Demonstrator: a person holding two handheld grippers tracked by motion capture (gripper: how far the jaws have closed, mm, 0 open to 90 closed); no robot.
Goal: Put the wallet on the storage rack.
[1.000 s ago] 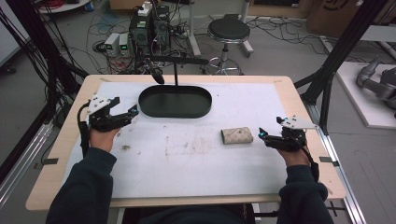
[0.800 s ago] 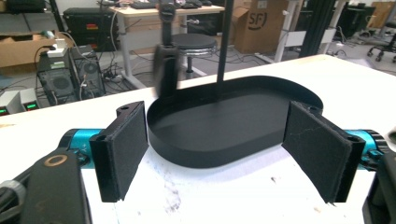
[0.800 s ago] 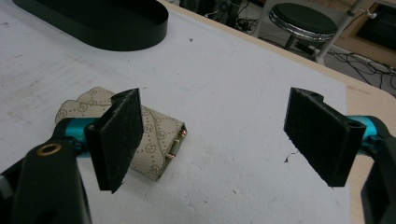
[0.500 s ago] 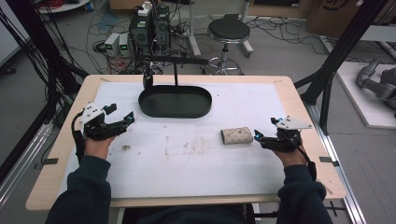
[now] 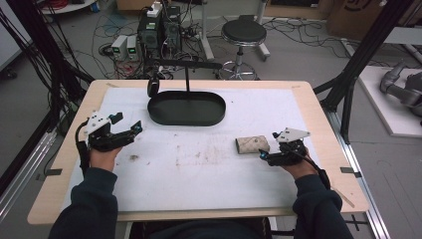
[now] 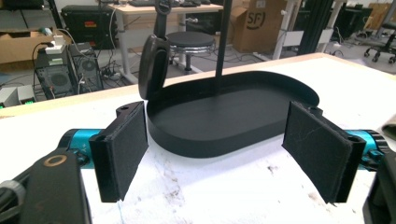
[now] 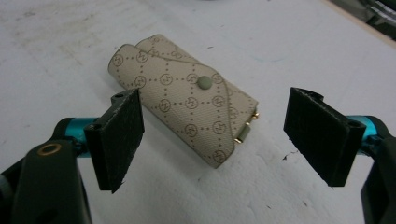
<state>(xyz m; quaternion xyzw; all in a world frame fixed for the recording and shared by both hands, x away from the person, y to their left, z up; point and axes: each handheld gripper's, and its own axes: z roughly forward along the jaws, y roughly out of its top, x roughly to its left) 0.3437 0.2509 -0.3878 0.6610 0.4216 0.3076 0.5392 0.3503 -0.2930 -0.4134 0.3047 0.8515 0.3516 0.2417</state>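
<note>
The right gripper (image 7: 215, 140) has come closer to the cream key pouch (image 7: 187, 98), jaws wide; the left gripper (image 6: 224, 149) (also wide) perhaps lowered beside the black tray (image 6: 233, 116).

- In the left claw view, the thin black upright post (image 6: 223, 46) rising from the black oval tray (image 6: 224, 116) is cut off by the top edge.
- The small print on the beige monogrammed snap-flap pouch (image 7: 187, 98) is too small to read.
- In the high view, the person's dark sleeves (image 5: 89, 209) run off the bottom edge.
- The bench's near left corner (image 5: 35, 219) is partly cropped.
</note>
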